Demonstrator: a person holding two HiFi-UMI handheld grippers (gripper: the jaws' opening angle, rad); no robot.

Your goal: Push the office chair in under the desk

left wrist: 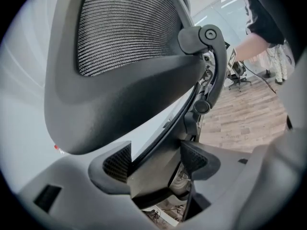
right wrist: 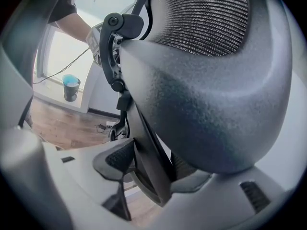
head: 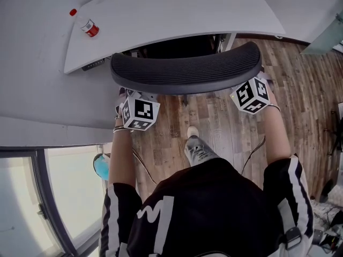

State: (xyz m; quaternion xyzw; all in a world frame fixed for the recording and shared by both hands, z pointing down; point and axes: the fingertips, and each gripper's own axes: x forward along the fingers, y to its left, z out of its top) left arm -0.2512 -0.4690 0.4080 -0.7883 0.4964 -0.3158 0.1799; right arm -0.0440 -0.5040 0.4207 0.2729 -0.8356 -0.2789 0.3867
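At the backrest's left end, the left gripper point(left wrist: 156, 161) is clenched on a frame strut of the office chair point(head: 186, 71). At the right end, the right gripper point(right wrist: 148, 166) grasps another strut. The backrest sits at the desk point(head: 177, 9)'s near edge.

The black mesh office chair point(head: 185, 74) stands just before me, its backrest at the near edge of the curved grey desk point(head: 177, 15). My left gripper point(left wrist: 156, 159) is at the backrest's left end and my right gripper point(right wrist: 151, 164) at its right end, each with the chair's frame between its jaws. A small red-capped plastic bottle point(head: 88, 27) stands on the desk, far left. A blue bin point(head: 102, 166) sits on the wooden plank floor point(head: 225, 127), near left.
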